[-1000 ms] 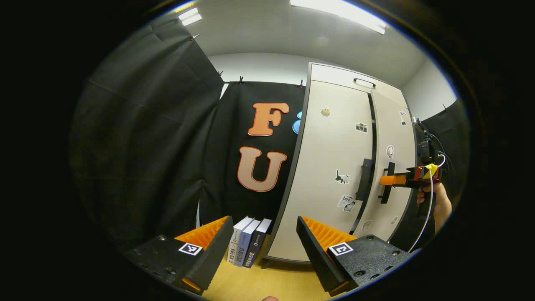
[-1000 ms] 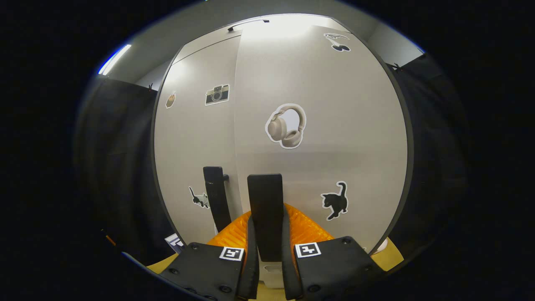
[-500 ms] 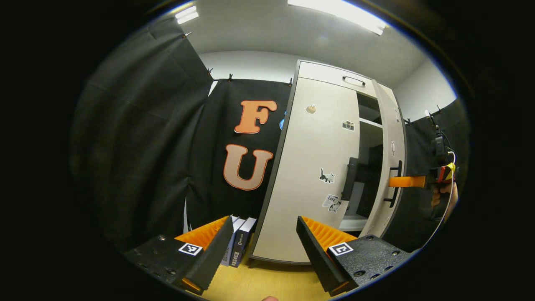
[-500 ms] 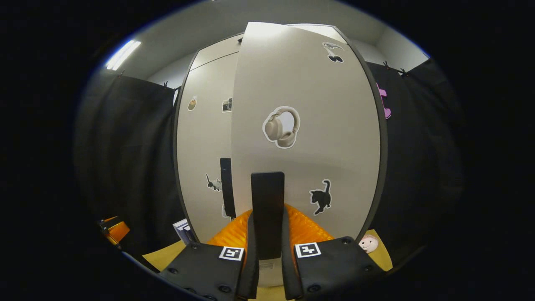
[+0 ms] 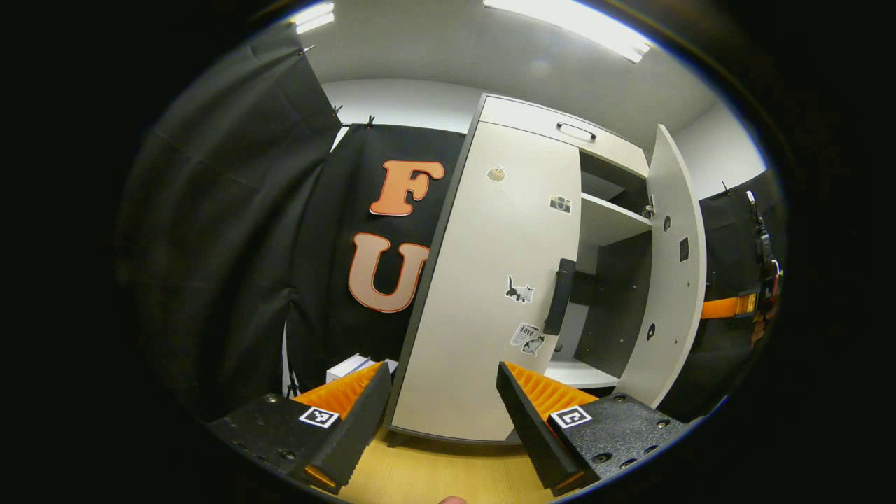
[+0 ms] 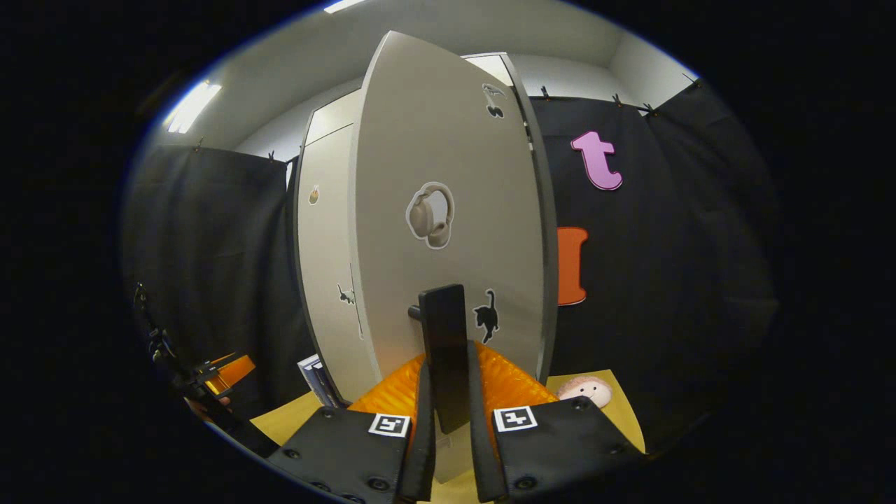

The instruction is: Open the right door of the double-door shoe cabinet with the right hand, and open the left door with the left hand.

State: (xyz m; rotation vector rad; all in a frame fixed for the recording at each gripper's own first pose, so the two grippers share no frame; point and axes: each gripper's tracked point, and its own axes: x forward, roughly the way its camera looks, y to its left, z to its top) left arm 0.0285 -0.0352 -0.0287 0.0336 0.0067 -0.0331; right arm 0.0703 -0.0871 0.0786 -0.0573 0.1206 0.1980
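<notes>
Right gripper [image 6: 448, 413] clamps the rigid right door handle [image 6: 442, 336]; left gripper [image 5: 437, 413] gapes wide, left door handle [image 5: 559, 306] likewise stiff, best gripped mid-bar.

I see a pale beige shoe cabinet [image 5: 490, 280] with a dark grey edge and a white shelf [image 5: 609, 220] inside. Its right door [image 6: 448, 210] carries stickers — a cream headphone sticker [image 6: 430, 215] and a black cat sticker [image 6: 486, 316]. Both door handles are black — left handle [image 5: 560, 297], right handle [image 6: 446, 350]. The floor [image 5: 441, 476] is yellow wood.
</notes>
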